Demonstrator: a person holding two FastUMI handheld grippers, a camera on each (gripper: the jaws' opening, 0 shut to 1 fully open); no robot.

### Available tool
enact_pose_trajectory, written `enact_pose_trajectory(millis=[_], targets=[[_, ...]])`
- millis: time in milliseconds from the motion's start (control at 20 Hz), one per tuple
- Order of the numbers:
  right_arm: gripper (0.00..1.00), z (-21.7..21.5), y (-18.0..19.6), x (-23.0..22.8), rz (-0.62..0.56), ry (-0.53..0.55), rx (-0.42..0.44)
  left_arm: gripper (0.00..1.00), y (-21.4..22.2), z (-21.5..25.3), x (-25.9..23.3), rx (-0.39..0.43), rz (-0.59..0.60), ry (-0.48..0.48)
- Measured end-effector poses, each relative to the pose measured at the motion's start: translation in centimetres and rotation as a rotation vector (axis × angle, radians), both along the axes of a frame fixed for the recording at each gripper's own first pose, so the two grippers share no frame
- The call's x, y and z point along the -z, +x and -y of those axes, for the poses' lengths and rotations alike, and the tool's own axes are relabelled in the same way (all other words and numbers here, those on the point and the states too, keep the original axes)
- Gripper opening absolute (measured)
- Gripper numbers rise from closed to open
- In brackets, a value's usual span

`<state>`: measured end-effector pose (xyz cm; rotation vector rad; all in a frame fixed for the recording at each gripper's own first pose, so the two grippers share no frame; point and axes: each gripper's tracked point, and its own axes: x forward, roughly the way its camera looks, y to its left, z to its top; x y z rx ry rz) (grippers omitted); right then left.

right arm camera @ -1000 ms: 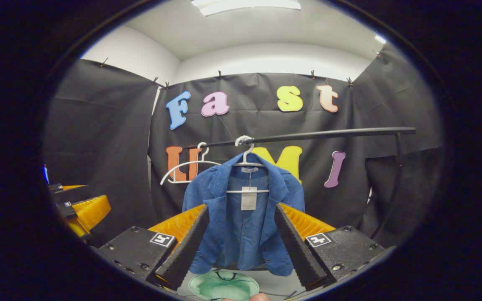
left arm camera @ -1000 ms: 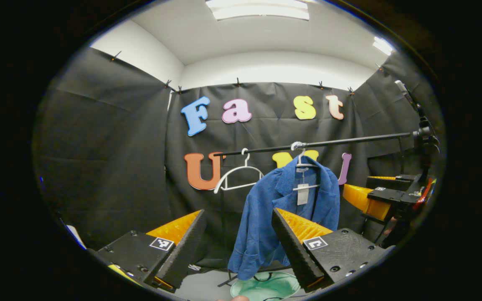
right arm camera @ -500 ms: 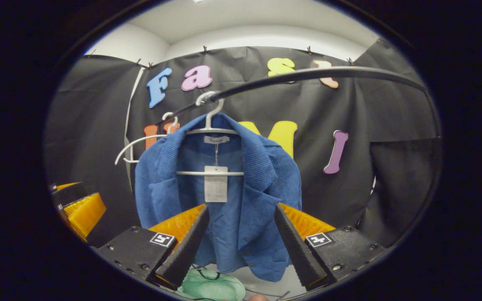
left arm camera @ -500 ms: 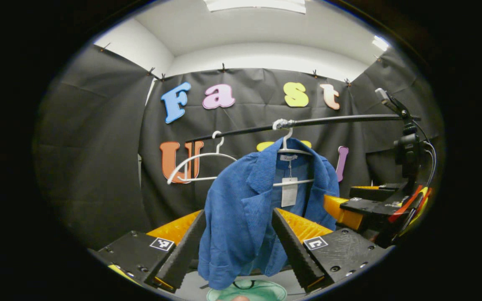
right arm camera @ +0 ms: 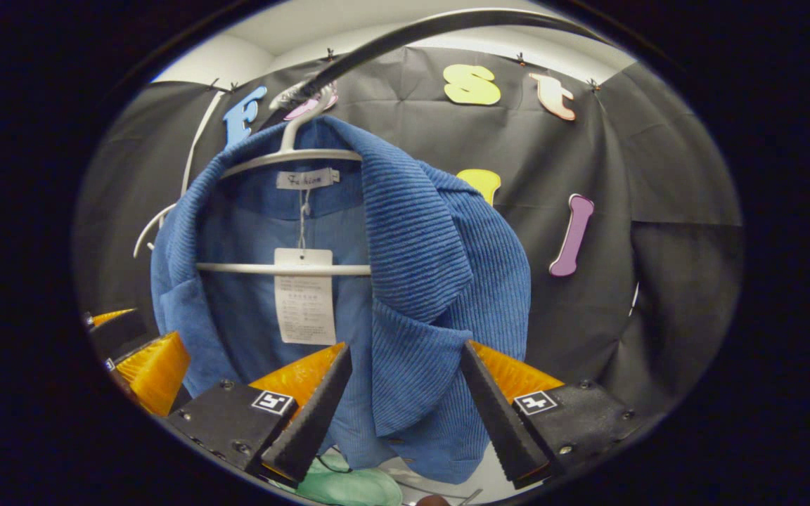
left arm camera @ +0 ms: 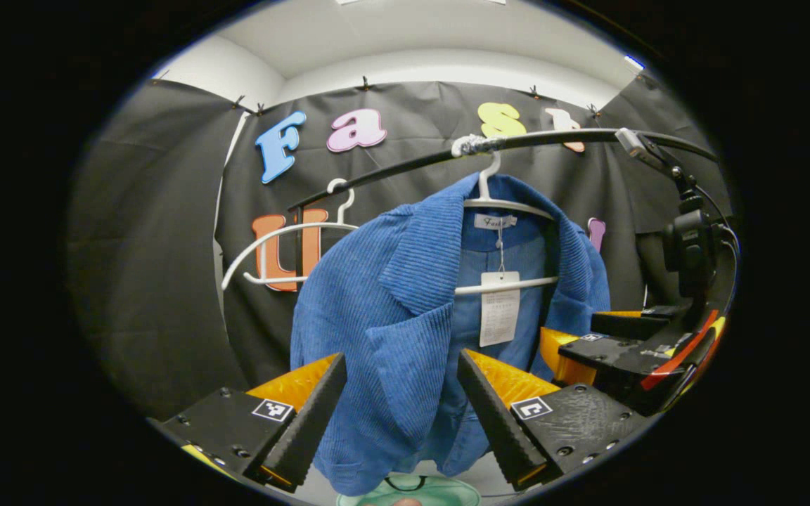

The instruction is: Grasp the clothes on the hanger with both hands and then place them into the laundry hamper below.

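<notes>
- So both grippers were wide open: left gripper (left arm camera: 399,393) lined up on one front panel of the blue jacket (left arm camera: 405,330), right gripper (right arm camera: 405,393) on the other.
- Jacket hung on its white hanger (right arm camera: 285,156) from the rail (left arm camera: 560,138).
- Looked like the reaching step; next, pinch fabric, then lower it into the green hamper (left arm camera: 440,492).

left tool (left arm camera: 394,393) | moved closer to blue corduroy jacket (left arm camera: 384,330), lapel now framed between open fingers || right tool (right arm camera: 405,390) | advanced likewise; jacket grew larger, black rail (right arm camera: 412,31) rose overhead
</notes>
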<state>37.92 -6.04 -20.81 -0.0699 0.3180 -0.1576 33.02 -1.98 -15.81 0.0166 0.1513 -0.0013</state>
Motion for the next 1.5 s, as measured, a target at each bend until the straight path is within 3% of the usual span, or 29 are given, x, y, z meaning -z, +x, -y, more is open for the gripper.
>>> enact_pose_trajectory(millis=[100,150,350,450,500,550,600,700,850,900,1000,1100,1150,1250,1300,1500], targets=[[0.99,1.4,0.8,0.8,-0.02,-0.002,0.043,0.97,1.6,0.1,0.9,-0.015,-0.019,-0.008],[0.99,1.7,1.1,1.0,-0.028,0.011,0.057,1.0,2.3,0.2,1.4,-0.02,-0.029,-0.014],[0.97,2.7,1.7,1.3,-0.027,0.045,0.032,0.97,4.0,0.7,2.0,-0.028,-0.043,-0.021],[0.85,3.0,1.7,1.6,-0.026,0.045,0.023,0.97,4.7,0.7,2.0,-0.027,-0.045,-0.024],[0.74,3.4,1.8,1.6,-0.025,0.043,0.028,0.99,4.9,0.6,2.0,-0.027,-0.046,-0.027],[0.67,3.9,1.6,1.6,-0.021,0.041,0.041,0.87,5.2,0.7,2.2,-0.025,-0.054,-0.034],[0.52,4.3,1.3,1.6,-0.015,0.044,0.05,0.75,5.5,0.7,2.5,-0.024,-0.07,-0.04],[0.34,5.2,0.8,1.1,0.0,0.053,0.062,0.51,5.3,-0.2,2.9,-0.051,-0.098,-0.033],[0.2,6.0,-0.2,-0.3,0.037,0.051,0.065,0.15,5.2,-0.6,2.4,-0.076,-0.103,-0.054],[0.17,6.4,-0.6,-0.9,0.053,0.038,0.075,0.1,5.0,-0.4,2.3,-0.066,-0.112,-0.07],[0.13,7.3,-1.6,-2.6,0.094,0.008,0.092,0.16,4.4,-0.9,1.4,-0.06,-0.096,-0.078],[0.1,8.0,-2.5,-4.6,0.139,-0.034,0.11,0.1,3.9,-1.4,0.2,-0.058,-0.078,-0.071],[0.1,8.4,-2.9,-5.6,0.163,-0.055,0.113,0.16,3.8,-1.5,-0.2,-0.047,-0.068,-0.072],[0.1,8.9,-3.2,-6.9,0.19,-0.068,0.111,0.0,4.2,-1.1,-0.9,-0.008,-0.076,-0.107],[0.1,9.3,-3.2,-7.2,0.2,-0.07,0.118,0.07,3.7,-0.9,-1.3,0.005,-0.084,-0.117],[0.07,10.6,-3.6,-8.5,0.25,-0.118,0.162,0.02,3.0,-3.5,-5.0,-0.02,0.001,-0.092]])
